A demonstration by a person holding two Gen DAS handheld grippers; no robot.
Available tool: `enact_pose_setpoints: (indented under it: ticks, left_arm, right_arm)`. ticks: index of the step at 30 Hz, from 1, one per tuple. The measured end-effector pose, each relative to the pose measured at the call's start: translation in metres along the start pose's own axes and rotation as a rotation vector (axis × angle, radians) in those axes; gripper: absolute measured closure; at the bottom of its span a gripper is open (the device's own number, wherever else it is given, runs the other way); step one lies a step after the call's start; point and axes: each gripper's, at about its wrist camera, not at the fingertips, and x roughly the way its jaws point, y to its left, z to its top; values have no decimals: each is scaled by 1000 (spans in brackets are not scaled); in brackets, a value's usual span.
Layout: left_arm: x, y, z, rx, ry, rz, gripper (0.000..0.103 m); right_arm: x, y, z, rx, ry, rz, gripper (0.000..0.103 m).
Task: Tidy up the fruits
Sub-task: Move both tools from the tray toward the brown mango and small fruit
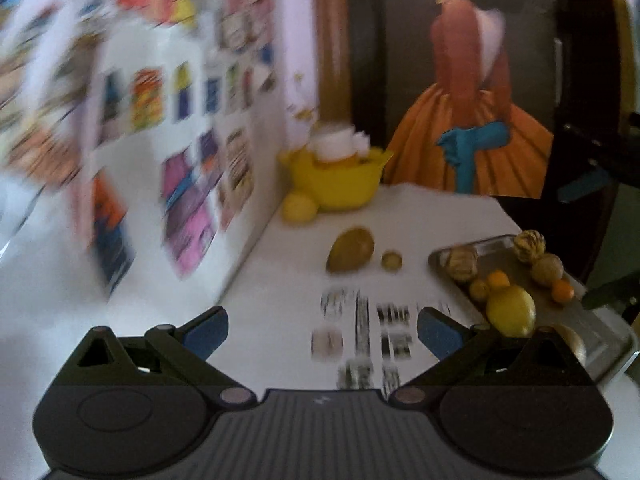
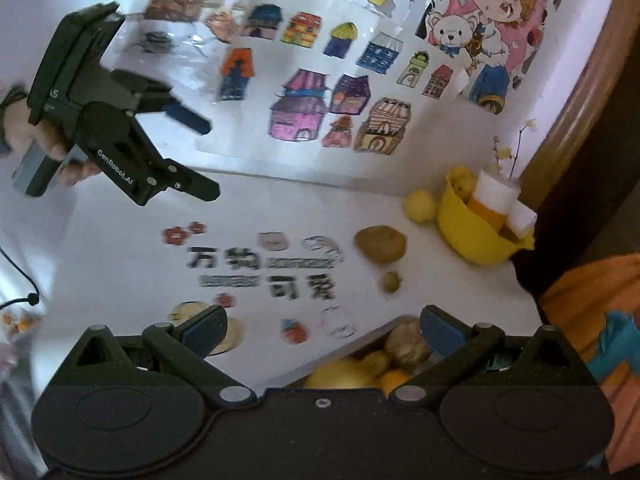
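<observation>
Two grippers, left gripper (image 1: pixel 322 330) and right gripper (image 2: pixel 323 330), jaws wide, empty

Left wrist view is pretty smeared: the wall drawings (image 1: pixel 132 120) left of the metal tray (image 1: pixel 608 332) are just colour streaks, and the table print (image 1: pixel 364 336) beside it is unreadable. In the right wrist view, the tray's fruits (image 2: pixel 372 364) sit half hidden behind the right gripper (image 2: pixel 324 332).
</observation>
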Motion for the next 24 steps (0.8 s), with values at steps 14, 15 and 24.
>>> enact_pose_setpoints:
  ticks: [14, 15, 24]
  left_arm:
    - [139, 25, 26, 92, -27, -205, 1]
    - [144, 26, 27, 93, -30, -219, 1]
    - [198, 32, 33, 35, -8, -291, 6]
  right_arm:
    - [131, -83, 4, 20, 102, 73, 17]
    - [137, -86, 4, 27, 108, 80, 19]
    - [186, -103, 2, 23, 156, 112, 31]
